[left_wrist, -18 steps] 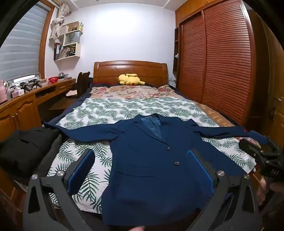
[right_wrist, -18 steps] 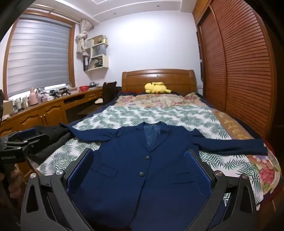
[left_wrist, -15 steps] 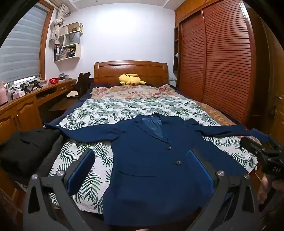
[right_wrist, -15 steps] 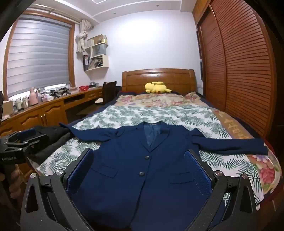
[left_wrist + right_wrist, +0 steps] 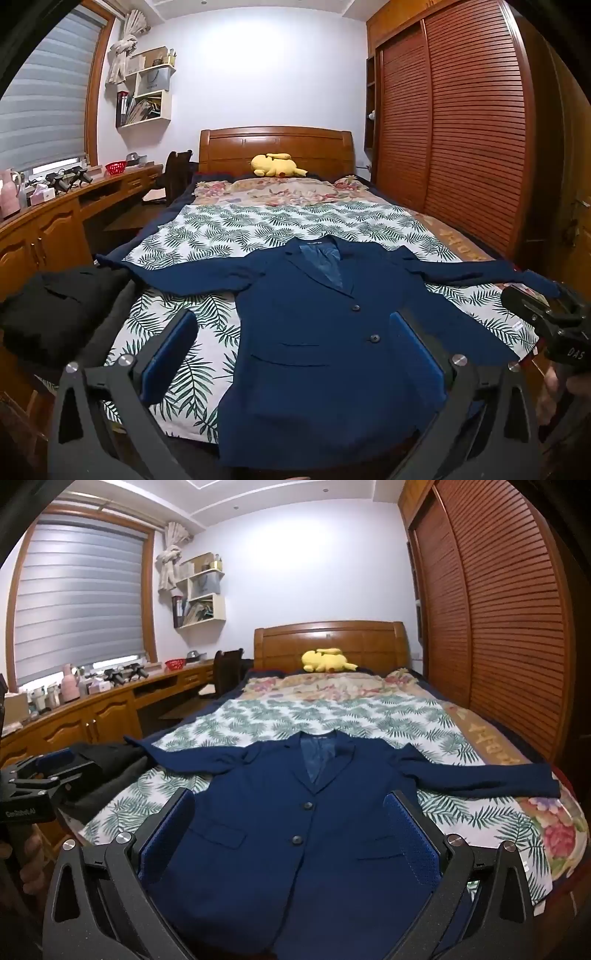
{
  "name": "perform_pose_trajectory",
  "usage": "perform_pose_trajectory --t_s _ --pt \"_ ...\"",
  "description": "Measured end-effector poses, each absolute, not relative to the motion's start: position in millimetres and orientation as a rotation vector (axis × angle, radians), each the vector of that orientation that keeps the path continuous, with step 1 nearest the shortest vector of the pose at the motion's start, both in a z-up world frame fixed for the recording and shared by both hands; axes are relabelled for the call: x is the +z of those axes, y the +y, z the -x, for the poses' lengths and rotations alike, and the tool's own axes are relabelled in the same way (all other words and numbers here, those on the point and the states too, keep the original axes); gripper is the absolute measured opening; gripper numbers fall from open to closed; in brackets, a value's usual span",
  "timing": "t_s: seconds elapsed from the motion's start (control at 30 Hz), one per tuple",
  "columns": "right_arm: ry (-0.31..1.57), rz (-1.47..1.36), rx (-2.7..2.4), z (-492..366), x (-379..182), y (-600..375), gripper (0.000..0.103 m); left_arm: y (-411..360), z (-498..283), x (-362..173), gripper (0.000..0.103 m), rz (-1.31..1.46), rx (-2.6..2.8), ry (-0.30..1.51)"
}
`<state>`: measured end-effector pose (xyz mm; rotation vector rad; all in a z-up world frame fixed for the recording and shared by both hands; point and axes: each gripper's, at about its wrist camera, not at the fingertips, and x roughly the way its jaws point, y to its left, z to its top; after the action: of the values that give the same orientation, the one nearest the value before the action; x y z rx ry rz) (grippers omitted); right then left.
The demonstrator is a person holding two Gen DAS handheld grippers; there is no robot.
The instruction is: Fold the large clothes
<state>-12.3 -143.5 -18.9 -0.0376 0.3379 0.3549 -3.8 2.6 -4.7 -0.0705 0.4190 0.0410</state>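
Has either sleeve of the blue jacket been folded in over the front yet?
No: the blue jacket lies flat on the bed, both sleeves spread straight out sideways.

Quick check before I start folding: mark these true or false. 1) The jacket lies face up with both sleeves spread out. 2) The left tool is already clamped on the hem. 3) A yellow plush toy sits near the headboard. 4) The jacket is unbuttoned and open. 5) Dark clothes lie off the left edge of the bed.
1) True: the blue jacket lies flat, front up, sleeves out to both sides.
2) False: the left tool is wide open, gripping nothing; so is the right tool.
3) True: the yellow plush toy lies by the headboard.
4) False: both buttons look fastened, the front closed.
5) True: the dark clothes lie beside the bed's left edge.
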Motion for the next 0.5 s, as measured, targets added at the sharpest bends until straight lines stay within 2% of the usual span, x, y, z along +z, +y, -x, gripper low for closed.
perform_pose_trajectory --t_s 0.5 --pt "0.344 0.03 0.357 10.5 -22.5 -144.9 0.103 2.6 3.3 -3.9 0.103 0.066 0.046 0.418"
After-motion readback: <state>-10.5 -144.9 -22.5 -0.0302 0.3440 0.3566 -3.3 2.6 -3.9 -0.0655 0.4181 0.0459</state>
